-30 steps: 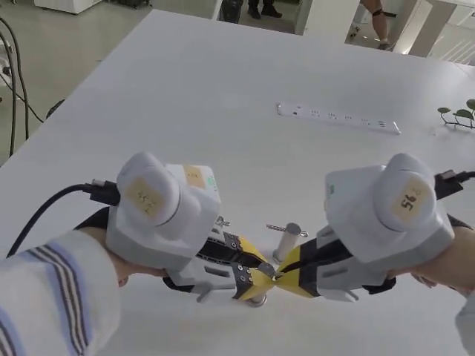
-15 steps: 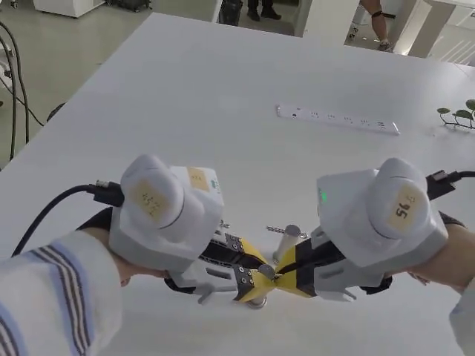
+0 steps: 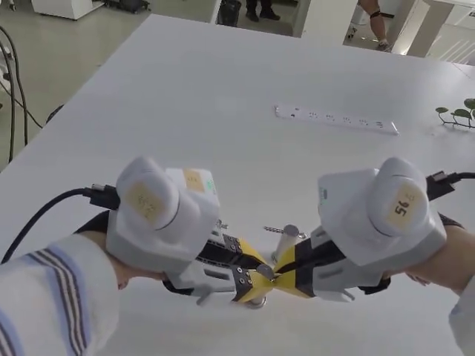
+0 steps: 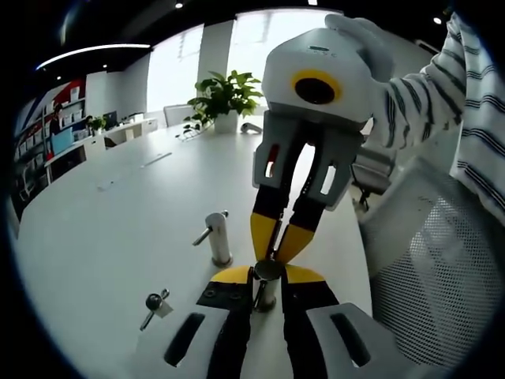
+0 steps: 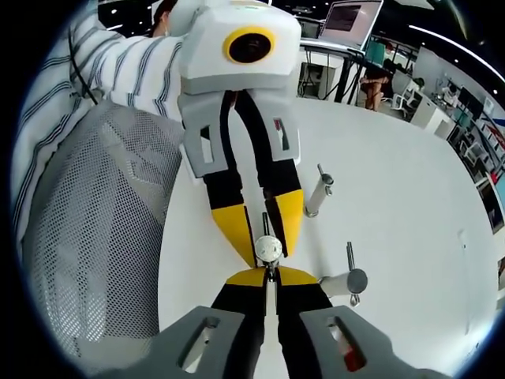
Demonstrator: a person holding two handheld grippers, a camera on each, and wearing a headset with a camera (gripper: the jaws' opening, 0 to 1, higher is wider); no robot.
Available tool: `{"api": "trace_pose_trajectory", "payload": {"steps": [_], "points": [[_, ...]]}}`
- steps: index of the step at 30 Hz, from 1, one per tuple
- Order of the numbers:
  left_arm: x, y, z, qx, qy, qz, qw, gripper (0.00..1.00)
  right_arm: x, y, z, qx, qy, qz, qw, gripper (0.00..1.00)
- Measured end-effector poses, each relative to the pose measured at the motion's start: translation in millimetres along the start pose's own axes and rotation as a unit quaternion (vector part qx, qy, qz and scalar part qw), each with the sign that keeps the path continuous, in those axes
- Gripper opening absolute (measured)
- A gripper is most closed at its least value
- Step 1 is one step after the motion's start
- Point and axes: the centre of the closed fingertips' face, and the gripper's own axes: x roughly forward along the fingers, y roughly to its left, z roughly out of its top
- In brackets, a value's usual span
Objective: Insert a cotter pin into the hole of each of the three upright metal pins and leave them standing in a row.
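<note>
Grip matters: near the finished pin (image 4: 218, 241), left gripper (image 4: 267, 288) fingers clamp the metal pin (image 4: 268, 271), we judge stiff and slippery, under its head, while right gripper (image 5: 270, 278) fingers pinch the thin, bendable cotter pin (image 5: 271, 267).

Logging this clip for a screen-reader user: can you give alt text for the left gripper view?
The left claw grips an upright metal pin on the white table while the right claw, pointing down from above, pinches a cotter pin at its top. Left of it stands a second pin, cotter pin already through.
</note>
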Motion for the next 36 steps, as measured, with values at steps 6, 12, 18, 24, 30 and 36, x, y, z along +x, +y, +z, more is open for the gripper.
{"api": "trace_pose_trajectory", "payload": {"steps": [6,12,18,24,30,36], "points": [[0.4,-0.4,0.0,0.010,-0.001,0.001,0.9999,0.10,0.9,-0.6,0.1,0.004,-0.003,-0.003,1.0000,0.00],[-1.6,-3.1,-2.1,0.010,0.002,-0.003,0.9999,0.15,-2.8,-3.8,1.5,0.007,-0.015,-0.010,0.9998,0.01],[-10.5,-3.1,1.9,0.005,-0.011,0.001,0.9999,0.28,-6.2,-4.5,4.2,0.025,-0.041,-0.016,0.9987,0.07],[-24.3,-16.7,13.1,0.002,-0.039,-0.020,0.9991,0.45,-9.0,0.3,12.3,0.024,-0.079,-0.017,0.9964,0.20],[-41.9,-19.1,20.7,-0.001,-0.065,-0.003,0.9979,0.68,-7.3,2.8,8.7,0.039,-0.089,-0.022,0.9951,0.25],[-60.2,-23.7,9.3,-0.012,-0.064,0.004,0.9978,0.78,-6.7,4.1,6.6,0.063,-0.106,-0.024,0.9920,0.27]]}}
